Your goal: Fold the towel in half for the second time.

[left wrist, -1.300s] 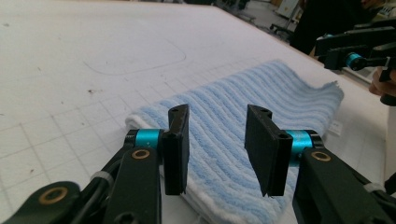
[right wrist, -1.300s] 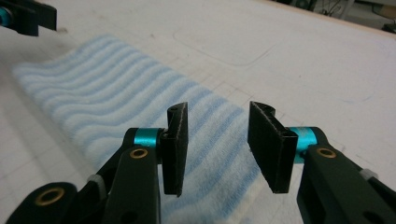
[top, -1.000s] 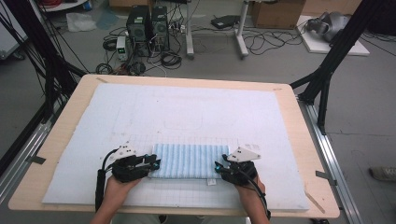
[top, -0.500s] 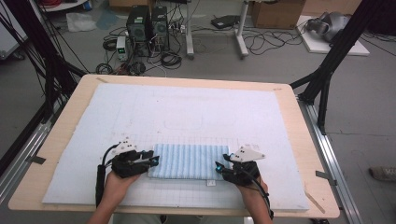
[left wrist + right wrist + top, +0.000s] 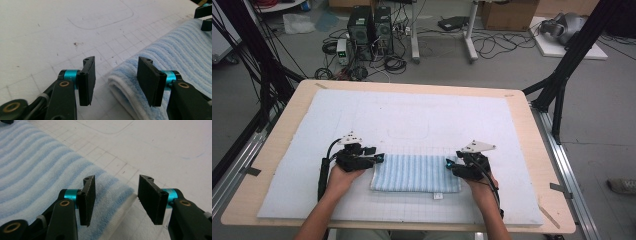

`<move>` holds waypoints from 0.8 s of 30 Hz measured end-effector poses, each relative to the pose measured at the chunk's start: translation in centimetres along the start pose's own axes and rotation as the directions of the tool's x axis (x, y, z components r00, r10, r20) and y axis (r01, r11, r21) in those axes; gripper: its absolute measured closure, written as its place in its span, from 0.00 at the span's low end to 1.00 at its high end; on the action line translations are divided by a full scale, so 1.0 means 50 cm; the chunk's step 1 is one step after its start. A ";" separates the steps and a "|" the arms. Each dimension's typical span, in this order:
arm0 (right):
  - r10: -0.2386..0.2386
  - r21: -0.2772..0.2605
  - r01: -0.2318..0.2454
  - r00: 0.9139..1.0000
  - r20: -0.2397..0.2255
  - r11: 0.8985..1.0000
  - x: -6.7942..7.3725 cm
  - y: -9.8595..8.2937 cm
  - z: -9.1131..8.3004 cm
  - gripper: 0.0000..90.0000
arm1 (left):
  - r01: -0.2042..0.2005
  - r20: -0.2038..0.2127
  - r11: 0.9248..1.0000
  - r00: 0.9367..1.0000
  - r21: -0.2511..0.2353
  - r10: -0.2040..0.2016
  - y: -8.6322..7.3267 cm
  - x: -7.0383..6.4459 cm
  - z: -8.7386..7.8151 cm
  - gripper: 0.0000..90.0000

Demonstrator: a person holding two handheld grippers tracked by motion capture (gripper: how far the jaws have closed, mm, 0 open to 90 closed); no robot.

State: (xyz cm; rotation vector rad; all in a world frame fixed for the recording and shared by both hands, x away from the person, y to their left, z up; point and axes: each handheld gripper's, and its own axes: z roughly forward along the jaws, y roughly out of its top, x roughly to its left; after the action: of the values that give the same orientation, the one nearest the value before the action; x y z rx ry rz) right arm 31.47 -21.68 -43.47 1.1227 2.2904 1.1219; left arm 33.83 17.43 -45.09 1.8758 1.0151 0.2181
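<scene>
A folded light-blue striped towel (image 5: 416, 173) lies flat on the white gridded mat (image 5: 412, 120) near the front of the table. My left gripper (image 5: 379, 159) is at the towel's left far corner, open, its jaws straddling the corner of the towel (image 5: 175, 57) just above it. My right gripper (image 5: 449, 164) is at the right far corner, also open, with the towel's corner (image 5: 42, 177) under the gap between its jaws. Neither gripper holds the cloth. The right gripper's black jaw tips (image 5: 203, 17) appear far off in the left gripper view.
The mat covers most of a wooden table (image 5: 532, 130). A faint drawn outline (image 5: 408, 132) marks the mat behind the towel. A small white tag (image 5: 438, 196) sticks out at the towel's front edge. Computers, cables and black frame legs stand on the floor beyond.
Both grippers have moved slightly away from me to the towel's far corners, and the towel's far edge now lies flatter. Both stay open.
</scene>
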 end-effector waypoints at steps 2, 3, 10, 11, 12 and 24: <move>0.014 0.012 -0.014 1.000 -0.008 1.000 -0.005 -0.003 0.008 0.54 | 0.002 0.007 1.000 1.000 0.012 -0.002 -0.002 0.001 0.005 0.57; 0.016 0.019 -0.015 1.000 -0.013 1.000 -0.007 -0.004 0.011 0.56 | -0.005 0.009 1.000 1.000 0.017 0.005 -0.001 -0.001 0.006 0.60; 0.066 0.015 -0.065 0.990 -0.124 0.998 -0.018 -0.020 0.021 0.89 | -0.022 0.003 0.999 1.000 0.040 0.021 0.002 -0.008 0.013 0.92; 0.042 0.008 -0.042 0.992 -0.116 0.999 -0.015 -0.018 0.020 0.90 | -0.023 -0.003 0.999 1.000 0.034 0.023 0.003 -0.008 0.014 0.93; 0.026 0.005 -0.026 0.994 -0.106 1.000 -0.012 -0.016 0.020 0.91 | -0.021 -0.014 0.999 1.000 0.028 0.021 0.005 -0.007 0.013 0.94; 0.007 -0.052 -0.007 1.000 -0.003 0.999 -0.015 0.006 0.029 0.91 | -0.003 -0.031 1.000 1.000 -0.005 0.003 0.034 0.016 0.034 0.93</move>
State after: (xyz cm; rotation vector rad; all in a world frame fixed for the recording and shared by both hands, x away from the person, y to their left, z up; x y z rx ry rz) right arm 32.98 -21.41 -44.17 1.1108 2.2481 1.1792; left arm 36.20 16.56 -44.85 1.8750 1.0317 0.2518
